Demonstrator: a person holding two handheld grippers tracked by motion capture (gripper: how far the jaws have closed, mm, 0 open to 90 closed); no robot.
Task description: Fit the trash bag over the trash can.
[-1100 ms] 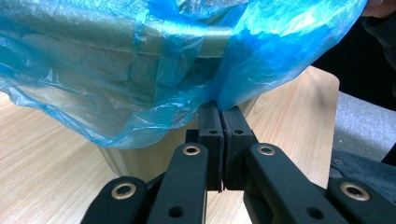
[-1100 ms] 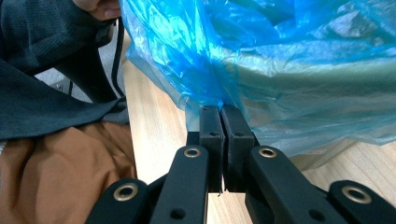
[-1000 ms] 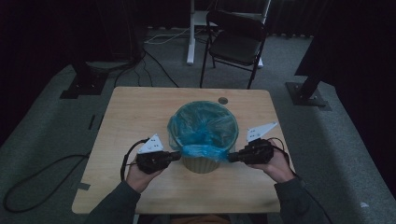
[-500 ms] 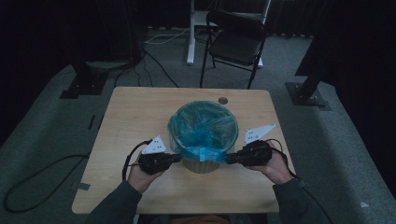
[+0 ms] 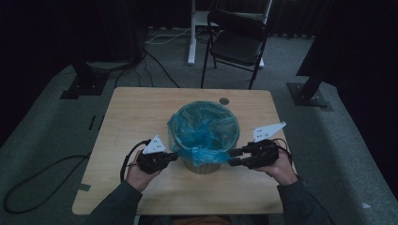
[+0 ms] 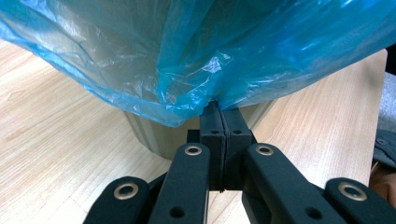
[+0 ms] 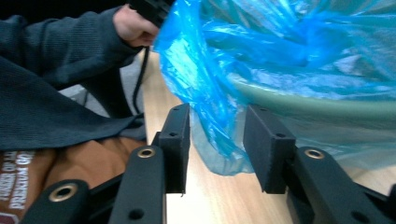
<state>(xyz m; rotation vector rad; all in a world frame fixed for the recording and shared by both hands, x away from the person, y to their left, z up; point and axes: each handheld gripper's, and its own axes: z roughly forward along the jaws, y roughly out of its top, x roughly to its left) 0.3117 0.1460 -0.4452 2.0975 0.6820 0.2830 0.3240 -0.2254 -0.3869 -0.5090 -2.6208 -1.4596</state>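
Note:
A pale round bin point(image 5: 202, 167) stands mid-table, lined with a blue plastic bag point(image 5: 202, 125) whose edge is folded out over the rim. My left gripper point(image 5: 172, 156) is at the bin's left side. In the left gripper view its jaws point(image 6: 220, 116) are pressed together, shut on the bag's hanging hem point(image 6: 187, 56) in front of the bin wall point(image 6: 152, 137). My right gripper point(image 5: 233, 157) is at the bin's right side. It stands open point(image 7: 217, 126), with a hanging flap of the bag point(image 7: 210, 93) between its fingers, below the bin rim point(image 7: 317, 106).
The wooden table point(image 5: 136, 112) has a small dark round disc point(image 5: 224, 101) behind the bin. A black folding chair point(image 5: 237, 42) stands beyond the far edge. Cables point(image 5: 37, 183) and stand bases point(image 5: 312, 96) lie on the grey floor. The other hand point(image 7: 133, 23) appears in the right gripper view.
My left gripper has edged slightly toward the bin. The right gripper and the bin have stayed almost still.

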